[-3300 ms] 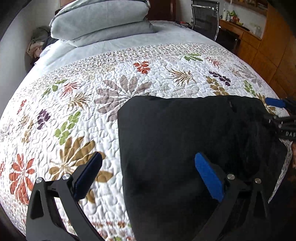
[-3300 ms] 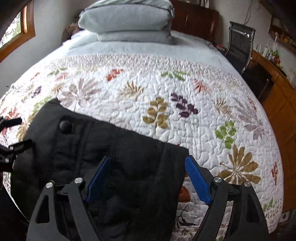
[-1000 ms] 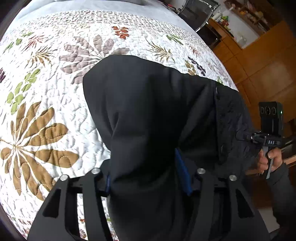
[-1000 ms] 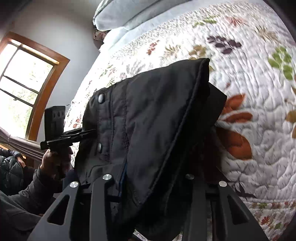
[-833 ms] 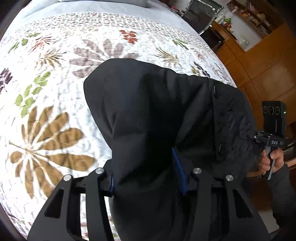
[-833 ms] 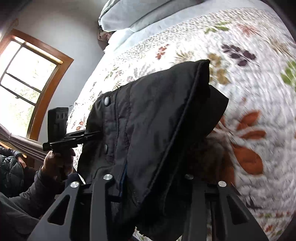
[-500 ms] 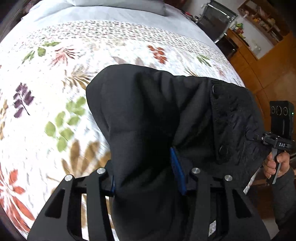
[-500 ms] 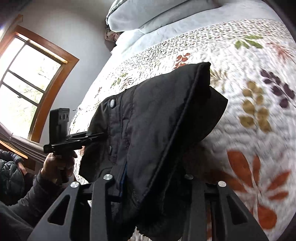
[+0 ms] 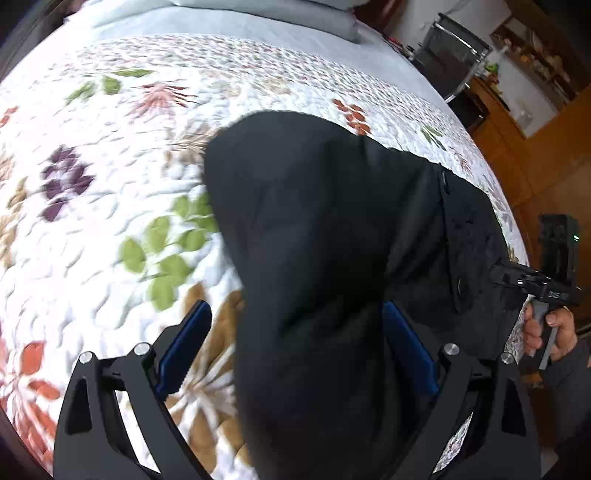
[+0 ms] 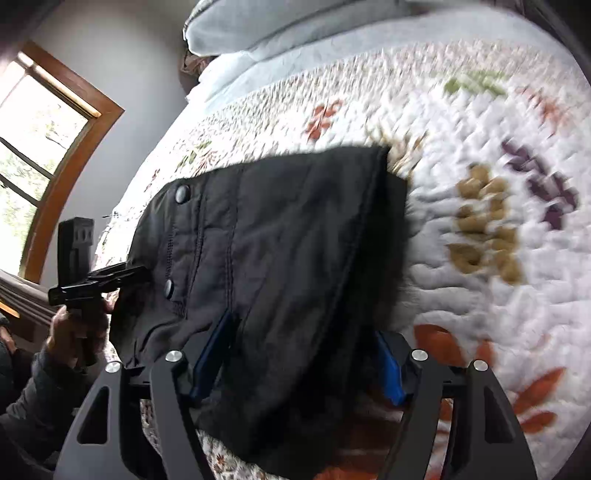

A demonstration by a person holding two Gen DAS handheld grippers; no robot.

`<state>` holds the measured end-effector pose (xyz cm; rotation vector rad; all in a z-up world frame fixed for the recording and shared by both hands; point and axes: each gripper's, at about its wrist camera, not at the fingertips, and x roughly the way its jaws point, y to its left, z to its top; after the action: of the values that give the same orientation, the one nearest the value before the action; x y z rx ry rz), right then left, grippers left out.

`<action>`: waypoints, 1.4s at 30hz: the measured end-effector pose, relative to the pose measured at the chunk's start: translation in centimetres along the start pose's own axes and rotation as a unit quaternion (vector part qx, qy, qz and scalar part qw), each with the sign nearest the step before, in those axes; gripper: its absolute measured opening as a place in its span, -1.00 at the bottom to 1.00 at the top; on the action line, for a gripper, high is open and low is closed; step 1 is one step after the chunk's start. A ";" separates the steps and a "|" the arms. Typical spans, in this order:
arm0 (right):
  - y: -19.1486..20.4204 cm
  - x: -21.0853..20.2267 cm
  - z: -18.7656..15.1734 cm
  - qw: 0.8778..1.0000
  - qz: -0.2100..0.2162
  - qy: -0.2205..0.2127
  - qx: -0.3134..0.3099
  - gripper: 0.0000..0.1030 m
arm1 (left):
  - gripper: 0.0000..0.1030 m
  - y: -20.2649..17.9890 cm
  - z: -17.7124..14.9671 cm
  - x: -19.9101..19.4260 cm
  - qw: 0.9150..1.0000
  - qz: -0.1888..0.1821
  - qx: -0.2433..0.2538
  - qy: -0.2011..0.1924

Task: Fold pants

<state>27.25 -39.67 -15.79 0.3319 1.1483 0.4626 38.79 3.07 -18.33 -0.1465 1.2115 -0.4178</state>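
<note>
The black pants (image 9: 325,229) lie as a folded bundle on the floral quilt (image 9: 110,184); the waistband with its snap buttons (image 10: 181,192) is on the side towards the window. My left gripper (image 9: 295,343) straddles one end with its jaws opening. Its left pad (image 9: 184,343) stands clear of the cloth and its right pad (image 9: 406,347) is beside it. My right gripper (image 10: 301,360) straddles the other end of the pants (image 10: 280,240), also opening, with cloth lying loose between the blue pads (image 10: 212,354).
Grey pillows (image 10: 295,29) lie at the head of the bed. A window (image 10: 44,140) is on one side; a black chair (image 9: 454,55) and wooden cabinets (image 9: 546,155) are on the other. A person's hand (image 9: 554,325) grips the right gripper's handle.
Both grippers carried the bundle across the quilt, then their jaws spread wide. The pants, pinched and lifted before, now rest slack on the bed.
</note>
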 end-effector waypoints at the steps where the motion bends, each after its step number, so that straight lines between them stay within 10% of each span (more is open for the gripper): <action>1: 0.7 -1.1 0.0 0.999 -0.033 -0.017 -0.014 0.39 | 0.81 0.3 -0.7 -1.4 1.000 0.022 0.004 -0.015; 7: 9.2 -5.8 -3.2 0.978 -0.131 -0.090 -0.135 0.39 | 0.91 -3.9 -4.1 -7.0 0.987 0.118 0.053 -0.100; 14: 10.3 -0.8 -5.5 0.974 -0.173 -0.042 -0.141 0.42 | 0.93 -4.5 -6.0 -3.1 0.990 0.124 0.034 -0.066; 26: 12.0 -5.2 -7.2 0.972 -0.173 -0.101 -0.121 0.84 | 0.91 -5.0 -7.8 -8.5 0.977 0.158 -0.005 -0.141; 42: 16.8 -11.6 -13.9 0.965 -0.178 -0.176 -0.075 0.90 | 0.91 -10.3 -12.2 -17.4 0.958 0.185 -0.005 -0.218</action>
<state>7.50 -30.90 -3.82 0.0644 0.7969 0.1616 20.02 1.78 -4.03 -0.0150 0.7807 -0.0432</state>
